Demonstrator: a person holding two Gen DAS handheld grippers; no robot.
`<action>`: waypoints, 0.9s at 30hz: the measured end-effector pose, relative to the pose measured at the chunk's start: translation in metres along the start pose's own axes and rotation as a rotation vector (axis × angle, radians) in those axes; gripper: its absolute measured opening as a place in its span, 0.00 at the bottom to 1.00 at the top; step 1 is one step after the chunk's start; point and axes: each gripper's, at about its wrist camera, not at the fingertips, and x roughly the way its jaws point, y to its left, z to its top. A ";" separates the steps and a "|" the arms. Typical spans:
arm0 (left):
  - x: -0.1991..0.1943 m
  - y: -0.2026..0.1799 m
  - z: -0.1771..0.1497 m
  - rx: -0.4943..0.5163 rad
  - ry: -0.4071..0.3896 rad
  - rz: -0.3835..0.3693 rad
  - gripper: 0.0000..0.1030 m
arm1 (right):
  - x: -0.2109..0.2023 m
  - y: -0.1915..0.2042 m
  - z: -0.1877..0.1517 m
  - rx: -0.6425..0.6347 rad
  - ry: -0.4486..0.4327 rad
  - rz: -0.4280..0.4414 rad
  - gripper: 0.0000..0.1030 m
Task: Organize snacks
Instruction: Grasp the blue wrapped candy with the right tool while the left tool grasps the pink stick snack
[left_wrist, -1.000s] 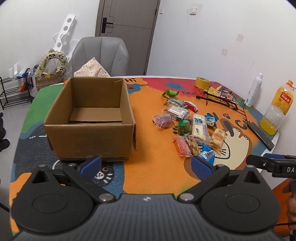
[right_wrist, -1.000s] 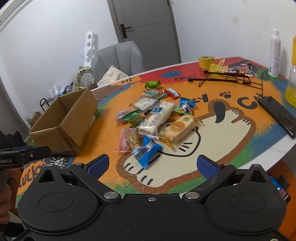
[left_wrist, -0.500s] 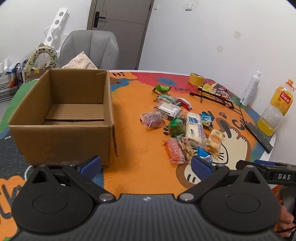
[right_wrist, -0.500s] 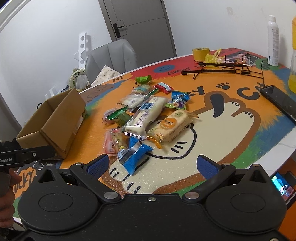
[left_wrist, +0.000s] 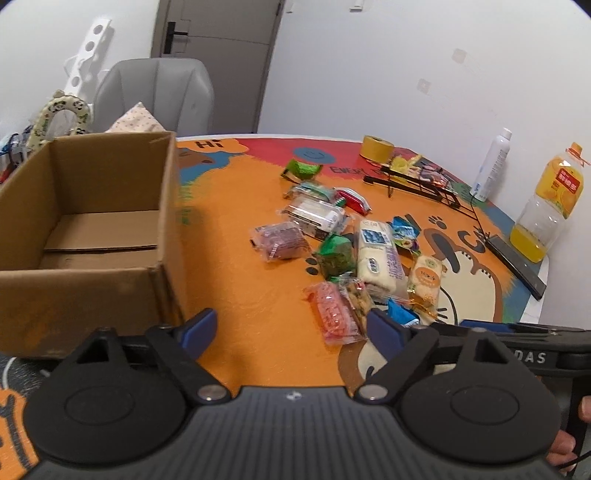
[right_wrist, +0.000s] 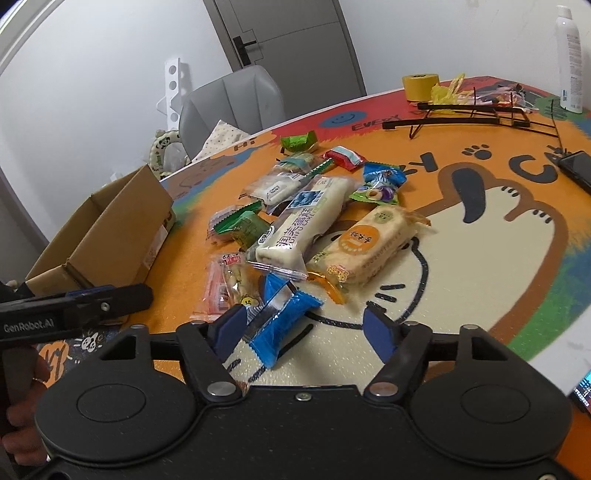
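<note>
Progress: box empty, nothing packed | snacks all loose on worktop right of box | your right claw wide around blue pack, left claw wide, empty | all packing left

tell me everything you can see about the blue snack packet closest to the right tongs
The blue crinkly plastic snack packet has zigzag sealed ends and a silvery white band across its middle. It lies flat and unopened on the cream part of the printed cat table mat, angled diagonally. Its upper end sits by the clear seal of the long white cake bar. The open right tongs straddle it, the left finger at its edge; contact is unclear.
</note>
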 end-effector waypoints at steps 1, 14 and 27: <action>0.003 -0.001 0.000 -0.002 0.009 -0.007 0.79 | 0.002 0.000 0.001 0.000 0.001 -0.002 0.67; 0.037 -0.001 0.005 -0.023 0.061 -0.011 0.63 | 0.027 0.004 0.012 -0.009 0.006 0.002 0.66; 0.064 -0.022 0.004 -0.008 0.087 -0.036 0.63 | 0.010 -0.013 0.004 -0.043 0.016 -0.046 0.63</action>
